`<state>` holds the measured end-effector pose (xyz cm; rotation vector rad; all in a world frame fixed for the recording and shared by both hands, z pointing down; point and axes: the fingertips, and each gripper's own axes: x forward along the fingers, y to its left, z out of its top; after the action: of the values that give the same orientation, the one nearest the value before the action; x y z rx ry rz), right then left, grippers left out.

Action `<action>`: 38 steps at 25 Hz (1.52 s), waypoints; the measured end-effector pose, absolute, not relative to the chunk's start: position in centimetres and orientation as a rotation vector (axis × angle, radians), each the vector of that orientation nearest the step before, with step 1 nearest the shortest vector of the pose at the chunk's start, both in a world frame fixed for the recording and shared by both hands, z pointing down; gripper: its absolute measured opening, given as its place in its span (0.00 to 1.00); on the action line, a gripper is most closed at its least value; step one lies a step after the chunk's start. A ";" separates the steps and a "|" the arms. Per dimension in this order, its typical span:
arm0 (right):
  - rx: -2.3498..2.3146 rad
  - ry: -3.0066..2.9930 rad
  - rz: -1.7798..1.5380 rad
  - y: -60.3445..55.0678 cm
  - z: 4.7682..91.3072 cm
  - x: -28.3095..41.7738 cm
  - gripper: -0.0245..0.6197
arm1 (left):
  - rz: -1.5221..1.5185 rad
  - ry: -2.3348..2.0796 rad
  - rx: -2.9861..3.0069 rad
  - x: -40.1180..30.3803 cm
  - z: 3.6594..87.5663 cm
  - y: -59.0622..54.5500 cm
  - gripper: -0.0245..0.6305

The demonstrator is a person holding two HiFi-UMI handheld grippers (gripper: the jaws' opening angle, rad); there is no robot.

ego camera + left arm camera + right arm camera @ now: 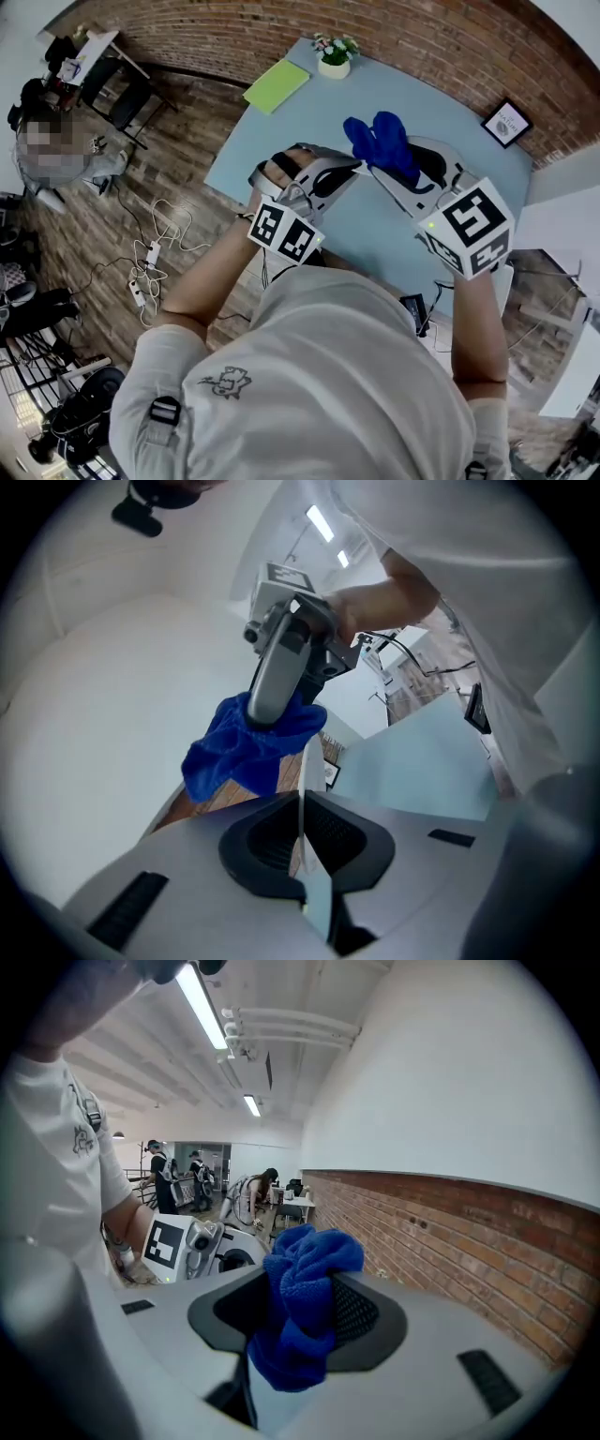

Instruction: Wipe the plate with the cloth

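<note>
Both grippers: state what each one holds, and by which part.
The left gripper is shut on the plate, gripped at its rim, seen edge-on. The right gripper is shut on the blue cloth, pinched at a bunched fold.

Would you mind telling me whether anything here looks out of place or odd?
Nothing looks spilled or damaged. The plate is clamped on edge in the left gripper, off the table, and loose cables sprawl across the floor beside it.
</note>
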<state>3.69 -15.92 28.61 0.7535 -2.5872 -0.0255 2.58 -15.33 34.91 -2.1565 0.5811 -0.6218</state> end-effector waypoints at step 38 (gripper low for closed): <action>0.278 -2.570 0.322 -16.3 29.4 2.4 0.31 | -0.416 0.246 -1.776 5.8 30.0 -7.6 0.07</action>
<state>2.39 -16.32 29.38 0.2785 -2.5697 0.3216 5.77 -7.57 30.00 -1.7760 0.2464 -0.4163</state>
